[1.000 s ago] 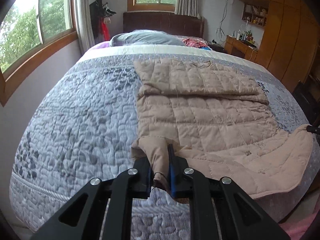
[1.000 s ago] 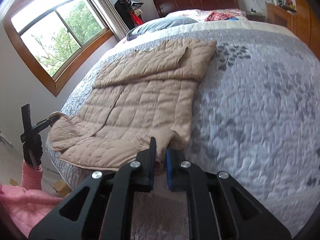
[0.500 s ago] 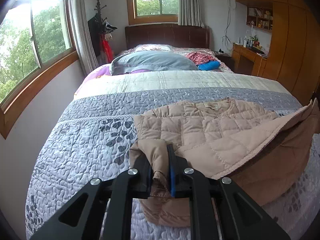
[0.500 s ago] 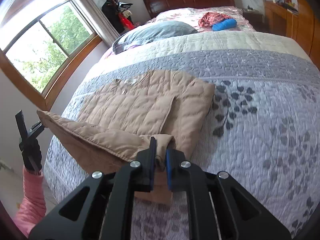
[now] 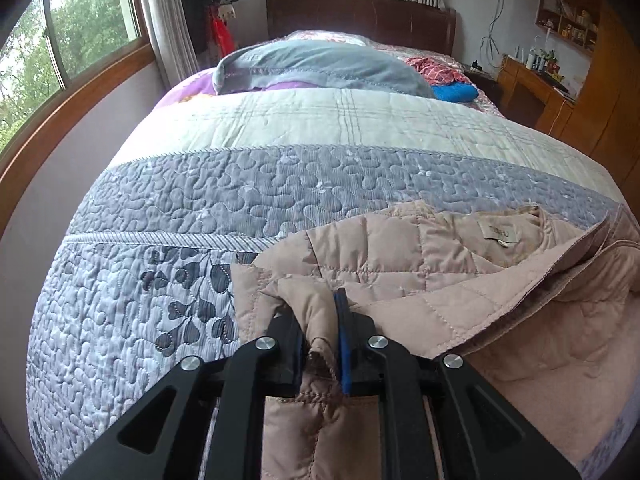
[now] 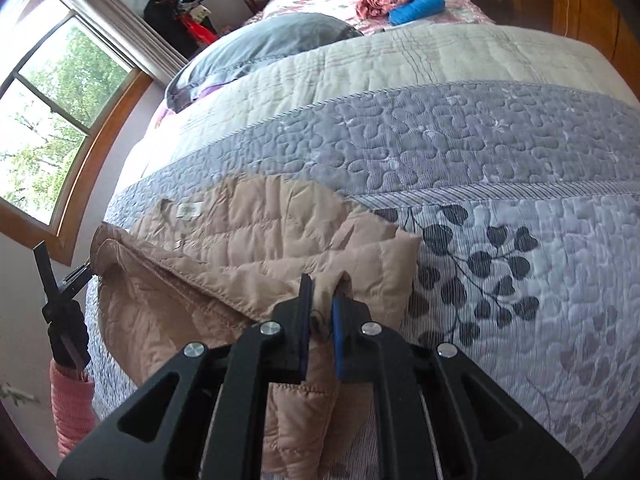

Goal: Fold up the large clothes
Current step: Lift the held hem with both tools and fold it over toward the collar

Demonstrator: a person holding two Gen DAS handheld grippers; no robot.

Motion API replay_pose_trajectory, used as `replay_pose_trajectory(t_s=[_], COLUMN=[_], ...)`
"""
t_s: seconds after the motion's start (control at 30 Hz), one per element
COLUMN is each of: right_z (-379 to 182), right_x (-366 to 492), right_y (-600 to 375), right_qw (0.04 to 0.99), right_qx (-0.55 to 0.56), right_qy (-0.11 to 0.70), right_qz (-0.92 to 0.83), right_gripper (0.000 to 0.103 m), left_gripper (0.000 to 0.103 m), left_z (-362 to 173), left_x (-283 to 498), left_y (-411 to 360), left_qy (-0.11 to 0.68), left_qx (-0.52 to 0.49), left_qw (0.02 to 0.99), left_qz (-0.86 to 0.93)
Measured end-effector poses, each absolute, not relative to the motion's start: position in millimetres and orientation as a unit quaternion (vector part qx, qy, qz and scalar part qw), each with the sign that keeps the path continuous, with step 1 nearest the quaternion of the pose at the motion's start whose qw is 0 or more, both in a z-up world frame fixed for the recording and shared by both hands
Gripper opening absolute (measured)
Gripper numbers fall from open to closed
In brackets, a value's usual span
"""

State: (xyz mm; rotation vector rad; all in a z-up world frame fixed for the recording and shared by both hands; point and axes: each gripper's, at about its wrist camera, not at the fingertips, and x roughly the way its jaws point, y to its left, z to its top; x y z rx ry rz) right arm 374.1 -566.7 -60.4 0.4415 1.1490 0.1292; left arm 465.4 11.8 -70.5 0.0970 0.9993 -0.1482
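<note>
The beige quilted padded jacket (image 5: 420, 276) lies on the grey-and-white quilted bedspread with a dark leaf print (image 5: 132, 320), occupying the lower right of the left wrist view and the lower left of the right wrist view. Its hem portion is raised and doubled over the upper body, so the smooth lining faces outward at the lower right of the left wrist view. The collar with its small sewn label (image 5: 502, 236) rests flat on the bedspread, just below the grey band of the cover.

The left gripper (image 5: 320, 320), black with blue pads, is clenched on a bunched corner of the jacket; cloth fills the gap between its fingers. The right gripper (image 6: 322, 300) is likewise clamped on a fold of the jacket at the lower centre of its view. In the right wrist view, the left gripper appears at the left edge, held by a hand in a black glove (image 6: 68, 332) with a pink knitted sleeve (image 6: 72, 408), the jacket edge stretching to it.

A grey-blue pillow (image 5: 320, 68) sits at upper centre, before a dark wooden headboard (image 5: 360, 16).
</note>
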Motion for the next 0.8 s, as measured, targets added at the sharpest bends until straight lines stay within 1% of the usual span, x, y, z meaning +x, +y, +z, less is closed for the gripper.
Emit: replay_pose_trajectory(t_s=[0.1, 0.37, 0.47, 0.5, 0.57, 0.6, 0.63, 0.67, 0.7, 0.73, 0.8], right_z=[-76, -106, -104, -100, -93, -87, -81, -77, -74, -73, -72], right_x=[392, 416, 413, 410, 403, 399, 393, 390, 384, 378, 363], right_y=[-571, -576, -577, -578, -580, -581, -583, -584, -585, -585, -583], right_qw=[0.807, 0.794, 0.796, 0.799, 0.807, 0.816, 0.825, 0.829, 0.831, 0.830, 0.830], right_qx=[0.215, 0.227, 0.231, 0.235, 0.233, 0.225, 0.216, 0.212, 0.214, 0.218, 0.218], right_qy=[0.547, 0.563, 0.557, 0.552, 0.540, 0.532, 0.522, 0.517, 0.513, 0.512, 0.512], right_qz=[0.054, 0.041, 0.039, 0.041, 0.041, 0.030, 0.021, 0.022, 0.030, 0.036, 0.050], right_gripper=[0.008, 0.009, 0.012, 0.015, 0.029, 0.045, 0.048, 0.048, 0.048, 0.048, 0.048], left_gripper=[0.014, 0.017, 0.019, 0.021, 0.027, 0.033, 0.040, 0.045, 0.054, 0.059, 0.060], left_z=[-86, -107, -102, -98, -90, -85, -80, -75, -70, -63, -55], left_x=[484, 509, 508, 507, 504, 501, 498, 494, 489, 481, 468], left_y=[12, 6, 8, 10, 16, 22, 27, 33, 38, 44, 53], left_qy=[0.493, 0.512, 0.517, 0.518, 0.519, 0.520, 0.519, 0.514, 0.506, 0.494, 0.478], left_qx=[0.040, 0.044, 0.032, 0.026, 0.007, -0.013, -0.028, -0.043, -0.048, -0.049, -0.045], left_qw=[0.866, 0.856, 0.853, 0.852, 0.850, 0.849, 0.849, 0.851, 0.855, 0.863, 0.873], left_qz=[-0.069, -0.063, -0.069, -0.073, -0.086, -0.094, -0.100, -0.102, -0.099, -0.092, -0.085])
